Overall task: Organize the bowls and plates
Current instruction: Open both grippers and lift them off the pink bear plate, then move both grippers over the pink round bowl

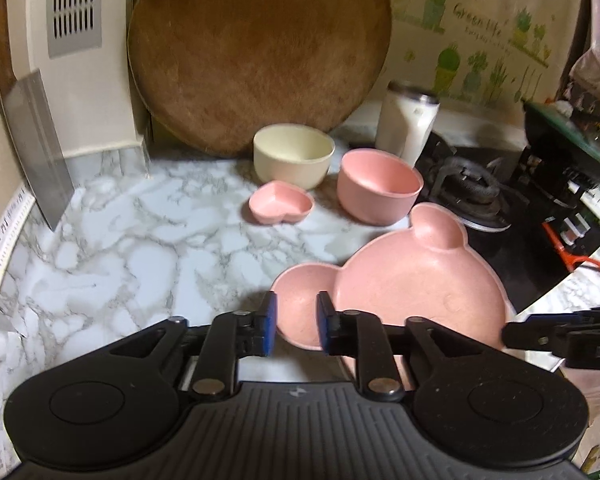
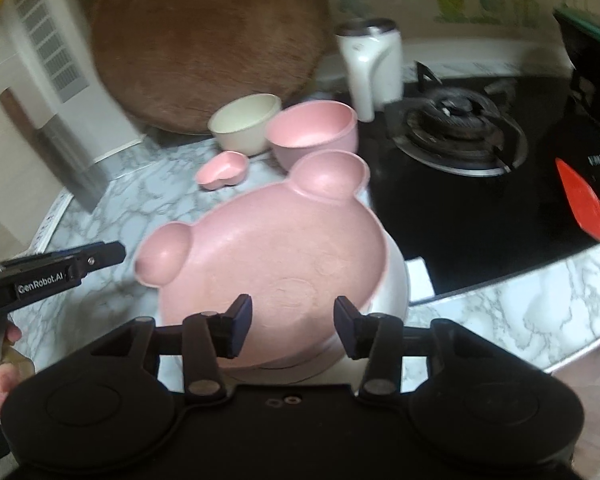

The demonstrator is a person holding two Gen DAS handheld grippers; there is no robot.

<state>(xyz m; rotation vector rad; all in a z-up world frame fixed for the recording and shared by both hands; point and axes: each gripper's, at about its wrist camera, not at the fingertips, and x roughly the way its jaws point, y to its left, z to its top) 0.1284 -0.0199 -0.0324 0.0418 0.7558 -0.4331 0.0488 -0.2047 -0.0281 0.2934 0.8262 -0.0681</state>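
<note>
Clearing bear-shaped pink plate (image 2: pixel 268 248): left gripper (image 1: pixel 293 322) narrowly parted, right gripper (image 2: pixel 293 330) wider, both empty; you lift straight off its rim below both jaws.

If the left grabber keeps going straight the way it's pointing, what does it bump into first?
Most likely the pink bear-shaped plate: the open left gripper points at its near ear, with nothing between. Depth is hard to judge here.
</note>
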